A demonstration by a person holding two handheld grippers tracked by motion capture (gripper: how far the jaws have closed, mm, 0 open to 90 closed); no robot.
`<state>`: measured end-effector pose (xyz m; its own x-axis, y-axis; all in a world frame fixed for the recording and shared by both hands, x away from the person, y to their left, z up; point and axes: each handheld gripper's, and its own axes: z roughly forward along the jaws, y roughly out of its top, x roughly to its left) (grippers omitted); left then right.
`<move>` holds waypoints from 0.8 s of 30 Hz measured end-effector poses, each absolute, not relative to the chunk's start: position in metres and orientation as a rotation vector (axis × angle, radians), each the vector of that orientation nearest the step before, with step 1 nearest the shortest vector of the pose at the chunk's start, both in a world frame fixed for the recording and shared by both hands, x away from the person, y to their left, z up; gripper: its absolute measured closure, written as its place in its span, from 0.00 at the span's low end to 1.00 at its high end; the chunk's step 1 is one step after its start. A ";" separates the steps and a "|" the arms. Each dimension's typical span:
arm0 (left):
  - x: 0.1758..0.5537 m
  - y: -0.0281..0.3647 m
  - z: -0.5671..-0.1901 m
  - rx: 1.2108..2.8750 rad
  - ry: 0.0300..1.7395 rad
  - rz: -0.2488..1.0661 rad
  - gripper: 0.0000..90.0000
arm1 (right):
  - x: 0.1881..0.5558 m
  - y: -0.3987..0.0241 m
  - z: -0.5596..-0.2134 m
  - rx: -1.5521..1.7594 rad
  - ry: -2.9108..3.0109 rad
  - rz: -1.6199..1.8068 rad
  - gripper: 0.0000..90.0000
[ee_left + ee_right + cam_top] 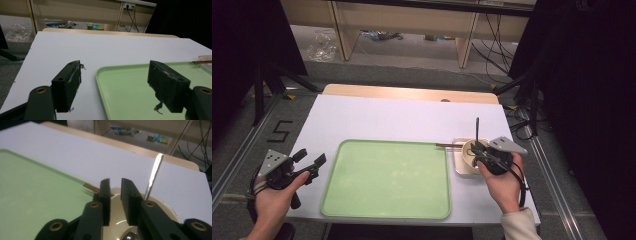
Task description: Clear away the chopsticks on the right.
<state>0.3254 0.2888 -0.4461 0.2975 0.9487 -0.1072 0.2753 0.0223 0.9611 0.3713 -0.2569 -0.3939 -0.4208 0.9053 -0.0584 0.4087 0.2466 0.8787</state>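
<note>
A large pale-green plastic tray with rounded corners [386,178] lies bare on the white-topped bench [402,117], between the two hands. Just beside its right edge sits a small square cream dish [459,167] carrying a round cream bowl [468,148]. A pair of brown wooden chopsticks [449,145] rests across the dish's far edge with its tips over the tray rim, and a slim dark utensil handle [477,130] stands up out of the bowl.

The right gripper [482,150] hangs directly over the bowl, its jaws drawn near together with a narrow empty gap, clamping nothing. The left gripper [312,162] hovers at the tray's left edge, jaws wide apart and empty.

The right gripper view shows what the high view hides under the hand: the bowl's cream inside [120,220], a shiny metal spoon bowl [130,236] at its bottom, and the handle [153,173] glinting silver. The left gripper view shows the tray's near-left corner [100,75] between its jaws.

Beyond the bench lie grey carpet, pale wooden furniture legs, crumpled clear plastic [322,47] and trailing black cables [494,45]; dark curtains flank both sides.
</note>
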 end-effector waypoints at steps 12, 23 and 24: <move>0.327 0.286 -0.449 1.474 1.199 0.718 0.30 | 0.452 -0.213 -0.381 1.365 2.110 0.937 0.99; 0.318 0.289 -0.449 1.460 1.218 0.729 0.30 | 0.481 -0.198 -0.403 1.529 2.234 0.734 1.00; 0.318 0.291 -0.449 1.473 1.207 0.746 0.30 | 0.483 -0.198 -0.403 1.542 2.237 0.709 1.00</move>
<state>0.3178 0.2911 -0.4490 0.2984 0.9438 -0.1421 0.2949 0.0505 0.9542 0.4831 -0.1982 -0.4033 -0.3582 0.9336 0.0091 0.7685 0.2893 0.5708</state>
